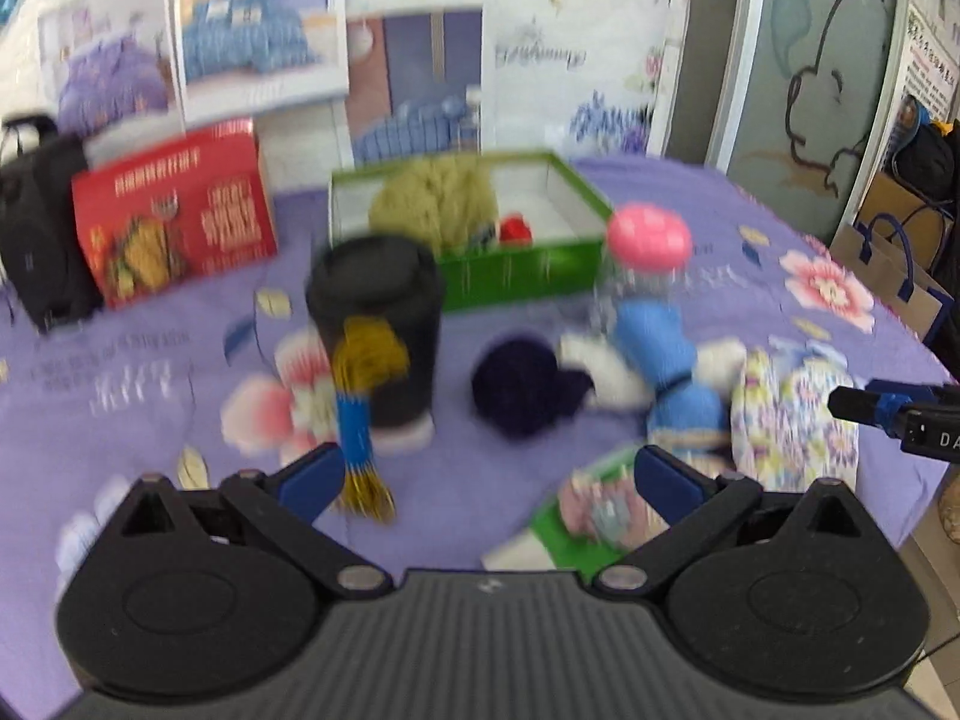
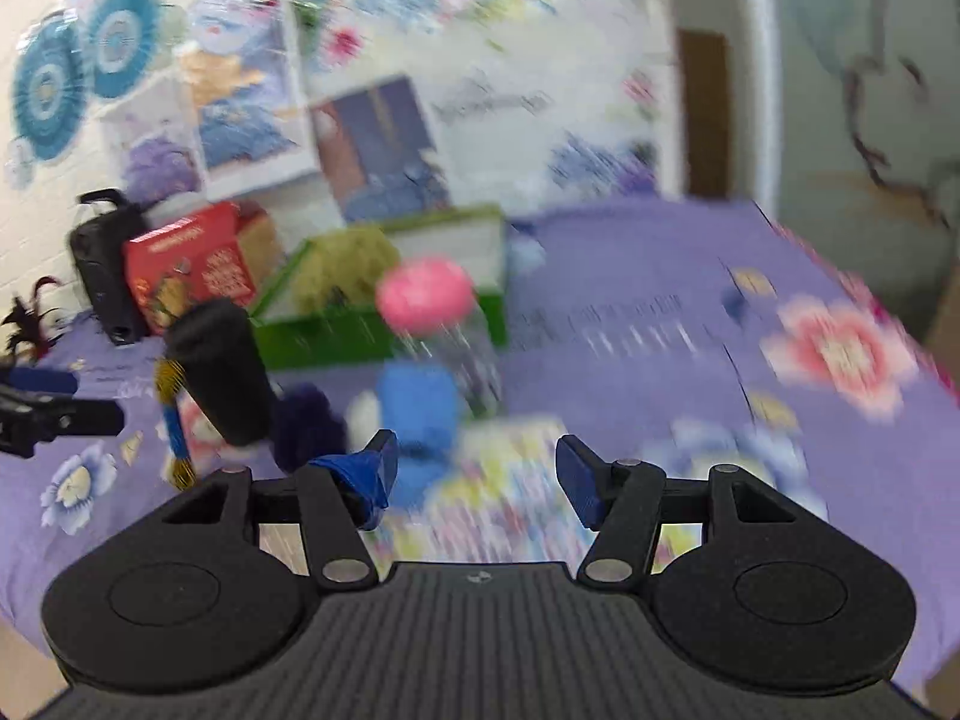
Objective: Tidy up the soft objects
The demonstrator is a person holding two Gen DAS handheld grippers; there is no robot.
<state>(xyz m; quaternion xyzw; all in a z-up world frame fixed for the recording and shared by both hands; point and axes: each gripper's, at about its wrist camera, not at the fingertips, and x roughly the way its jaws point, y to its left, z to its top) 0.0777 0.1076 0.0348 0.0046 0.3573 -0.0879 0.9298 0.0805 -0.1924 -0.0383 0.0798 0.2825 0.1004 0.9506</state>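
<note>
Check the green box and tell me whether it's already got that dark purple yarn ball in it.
No: the dark purple yarn ball lies on the purple cloth in front of the green box.

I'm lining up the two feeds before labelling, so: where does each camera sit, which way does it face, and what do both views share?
Left wrist: sits on the left gripper, looking forward over the purple floral cloth at the black cup and green box; its own open fingers show, and the right gripper's tip pokes in at the right edge.
Right wrist: sits on the right gripper, above a patterned fabric bundle, facing the same wall; its open fingers show, and the left gripper appears at the left edge.
Shared: cup, box, pink-lidded jar, red carton.
</note>
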